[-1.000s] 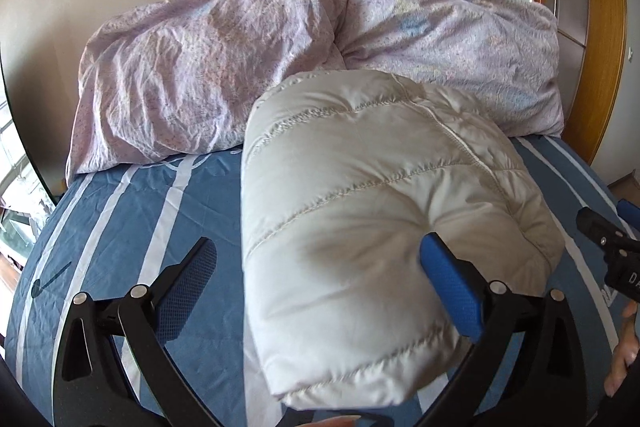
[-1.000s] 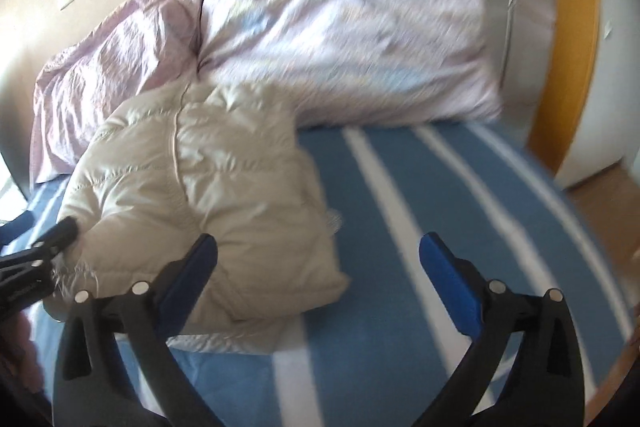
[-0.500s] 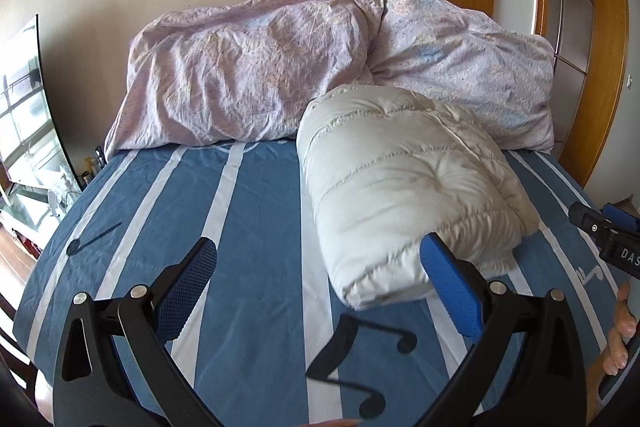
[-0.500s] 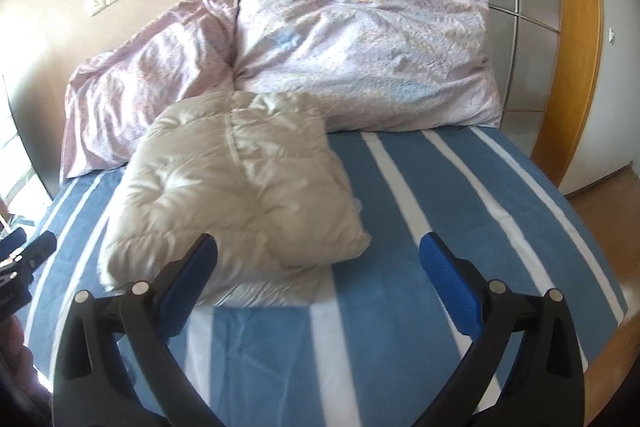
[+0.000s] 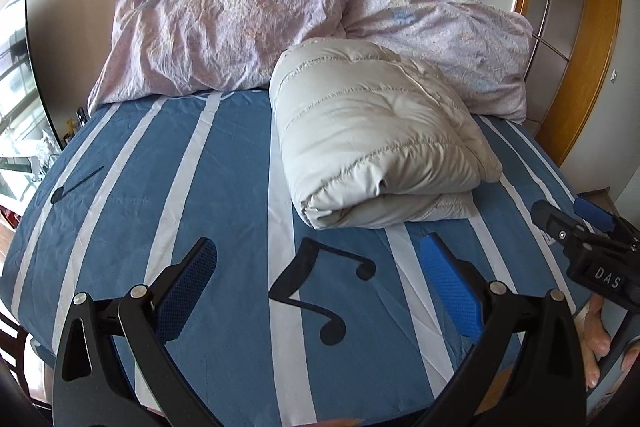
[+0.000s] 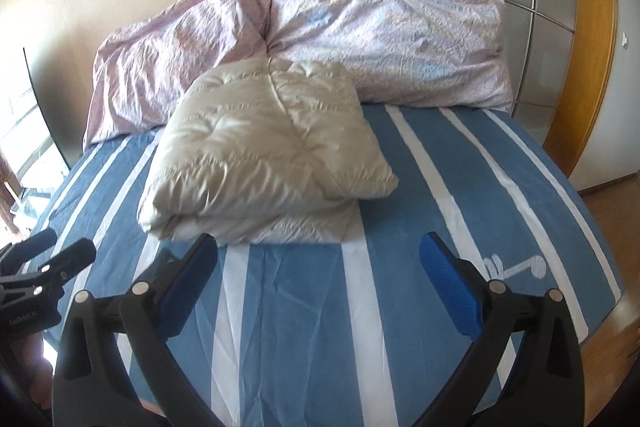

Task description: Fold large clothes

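Observation:
A pale grey puffer jacket (image 5: 376,135) lies folded into a thick bundle on the blue striped bed, its far end against the duvet. It also shows in the right wrist view (image 6: 264,151). My left gripper (image 5: 318,279) is open and empty, well in front of the jacket above the sheet. My right gripper (image 6: 318,277) is open and empty, also short of the jacket. The right gripper shows at the right edge of the left wrist view (image 5: 576,227). The left gripper shows at the left edge of the right wrist view (image 6: 48,251).
A crumpled lilac duvet (image 5: 248,23) is heaped along the head of the bed (image 5: 224,195) against the wall. Wooden wardrobe frames (image 5: 580,39) stand to the right. A window (image 5: 16,79) is to the left. The floor (image 6: 604,203) lies beyond the bed's right edge.
Both grippers have pulled back from the folded jacket toward the foot of the bed. The jacket stays put and now looks farther away.

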A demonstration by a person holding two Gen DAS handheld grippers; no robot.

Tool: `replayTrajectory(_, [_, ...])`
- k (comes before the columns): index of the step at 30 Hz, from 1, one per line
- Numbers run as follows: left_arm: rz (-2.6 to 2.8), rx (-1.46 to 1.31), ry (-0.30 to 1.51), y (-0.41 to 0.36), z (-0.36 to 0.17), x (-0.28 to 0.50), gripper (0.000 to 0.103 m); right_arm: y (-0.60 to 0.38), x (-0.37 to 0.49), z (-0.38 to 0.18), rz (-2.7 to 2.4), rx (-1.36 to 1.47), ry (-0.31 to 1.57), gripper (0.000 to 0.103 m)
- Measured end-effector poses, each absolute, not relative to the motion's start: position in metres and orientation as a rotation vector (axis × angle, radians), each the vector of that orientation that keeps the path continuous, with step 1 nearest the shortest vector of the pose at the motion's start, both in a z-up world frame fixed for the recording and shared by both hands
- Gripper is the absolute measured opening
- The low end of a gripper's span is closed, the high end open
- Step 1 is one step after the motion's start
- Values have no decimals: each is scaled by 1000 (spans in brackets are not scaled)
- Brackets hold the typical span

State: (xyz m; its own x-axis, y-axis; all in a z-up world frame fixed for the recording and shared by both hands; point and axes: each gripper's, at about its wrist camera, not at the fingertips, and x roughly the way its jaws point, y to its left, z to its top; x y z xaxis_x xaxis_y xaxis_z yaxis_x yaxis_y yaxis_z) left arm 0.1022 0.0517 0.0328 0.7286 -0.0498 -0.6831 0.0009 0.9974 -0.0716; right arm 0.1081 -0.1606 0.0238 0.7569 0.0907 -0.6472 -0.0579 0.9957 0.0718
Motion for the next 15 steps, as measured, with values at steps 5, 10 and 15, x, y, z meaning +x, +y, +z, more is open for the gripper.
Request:
replayTrajectory(5, [-31,-73,788,49,30,99,102,-158,98,22,80,25,717,101])
replayTrajectory(10, [-28,-70,804,46,28,97,102,-157,92,23,83,11,720,101])
replayTrajectory(15, [-16,-57,806,44,30,94,102,-157,89,24,75,10,719,101])
